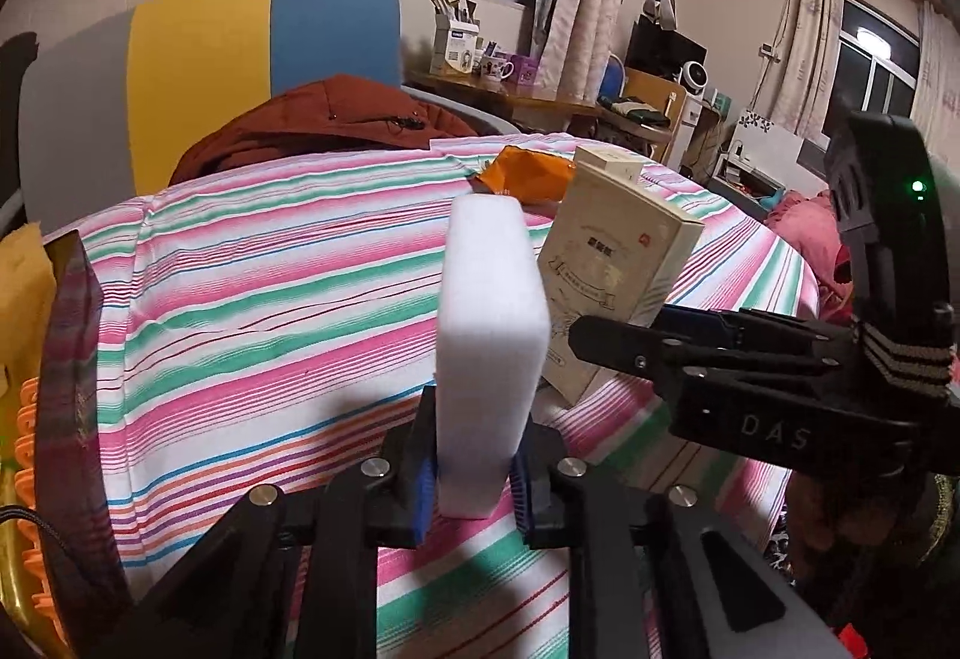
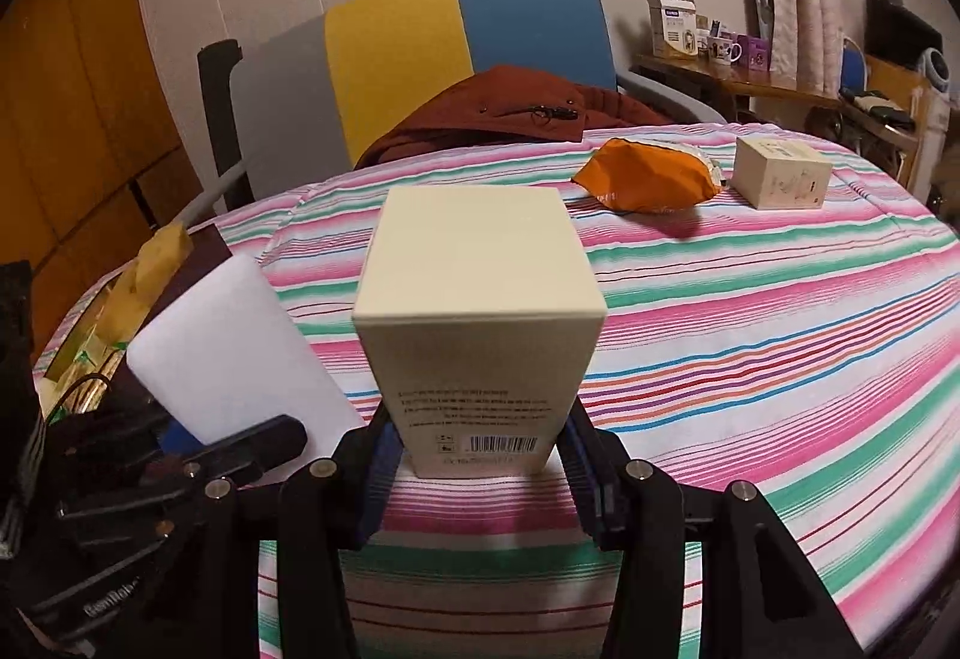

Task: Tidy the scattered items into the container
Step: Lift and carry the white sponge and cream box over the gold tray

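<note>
Black fingers of the left gripper [image 1: 474,485] fill the bottom of the left wrist view, clenched on a white foam block [image 1: 492,353] that stands upright between the blue pads and is pinched at its lower end. Beside it on the right, the right gripper [image 2: 480,479] grasps a tall cream box [image 2: 480,335] near its base, the barcode face turned toward its own camera, with the jaws partly apart to the width of the box. Both grippers point forward and downward over the striped tablecloth [image 2: 750,335], side by side, with the foam block and the cream box near each other but apart.

At the left edge of the cloth stands the container [image 1: 72,359], a dark-walled bag or box with yellow and orange things inside; its exact form is hard to make out. It lies just left of the left gripper.

Further back on the cloth lie an orange packet [image 2: 648,176] and, just to its right, a small cream cube box [image 2: 780,173], the two close but not clearly touching. Between the grippers and those two items the cloth is open. Behind the table's far edge a rust-red jacket [image 2: 510,113] is draped on a chair [image 2: 456,41] with a yellow and blue back.
</note>
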The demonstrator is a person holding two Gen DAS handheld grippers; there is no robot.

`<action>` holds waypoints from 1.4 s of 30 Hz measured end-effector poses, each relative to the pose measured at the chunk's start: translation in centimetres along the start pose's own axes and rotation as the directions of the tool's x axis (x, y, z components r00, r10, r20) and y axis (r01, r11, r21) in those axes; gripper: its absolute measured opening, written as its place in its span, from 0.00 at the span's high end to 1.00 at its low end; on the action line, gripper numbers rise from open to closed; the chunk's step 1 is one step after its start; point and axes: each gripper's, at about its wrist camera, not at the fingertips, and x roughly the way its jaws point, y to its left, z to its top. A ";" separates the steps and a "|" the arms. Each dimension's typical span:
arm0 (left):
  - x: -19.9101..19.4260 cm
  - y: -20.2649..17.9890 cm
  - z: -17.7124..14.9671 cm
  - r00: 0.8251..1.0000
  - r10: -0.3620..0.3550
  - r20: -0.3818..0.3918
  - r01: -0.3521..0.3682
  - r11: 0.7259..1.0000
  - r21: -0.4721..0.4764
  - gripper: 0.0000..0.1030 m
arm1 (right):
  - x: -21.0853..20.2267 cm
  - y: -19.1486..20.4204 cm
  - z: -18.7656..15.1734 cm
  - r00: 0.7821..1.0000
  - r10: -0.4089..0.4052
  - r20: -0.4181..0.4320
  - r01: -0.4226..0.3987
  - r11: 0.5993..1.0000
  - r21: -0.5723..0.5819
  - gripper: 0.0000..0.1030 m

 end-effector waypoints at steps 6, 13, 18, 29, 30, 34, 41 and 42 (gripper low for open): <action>-1.5 -0.2 -0.4 1.000 0.007 0.020 -0.007 1.000 -0.003 0.82 | -0.2 1.0 -0.5 1.000 0.000 0.013 0.001 1.000 -0.021 0.51; -4.4 0.1 -1.6 0.999 0.009 0.037 -0.008 1.000 -0.025 0.81 | -0.7 2.6 -1.2 0.999 0.039 0.009 -0.038 0.998 -0.047 0.51; -7.9 0.7 -2.3 0.997 0.015 0.079 -0.013 0.999 -0.036 0.82 | -1.2 3.8 -1.8 0.998 0.066 0.005 -0.065 0.996 -0.060 0.51; -13.5 4.6 -3.7 0.986 0.088 0.140 -0.070 0.990 -0.126 0.81 | -2.2 8.9 -1.9 0.986 0.167 0.011 -0.164 0.979 -0.124 0.51; -14.0 5.1 -3.9 0.985 0.097 0.144 -0.077 0.988 -0.136 0.82 | -2.2 9.4 -1.9 0.985 0.175 0.011 -0.172 0.976 -0.133 0.51; -15.4 7.1 -4.7 0.979 0.135 0.155 -0.106 0.978 -0.178 0.81 | -2.3 11.7 -1.5 0.977 0.212 0.007 -0.208 0.964 -0.166 0.51; -18.1 11.1 -5.8 0.960 0.217 0.177 -0.168 0.952 -0.254 0.82 | -2.0 15.5 -0.7 0.962 0.273 -0.005 -0.268 0.939 -0.216 0.51; -18.6 11.7 -5.9 0.956 0.232 0.181 -0.180 0.947 -0.264 0.82 | -1.9 16.1 -0.6 0.959 0.283 -0.008 -0.277 0.935 -0.223 0.51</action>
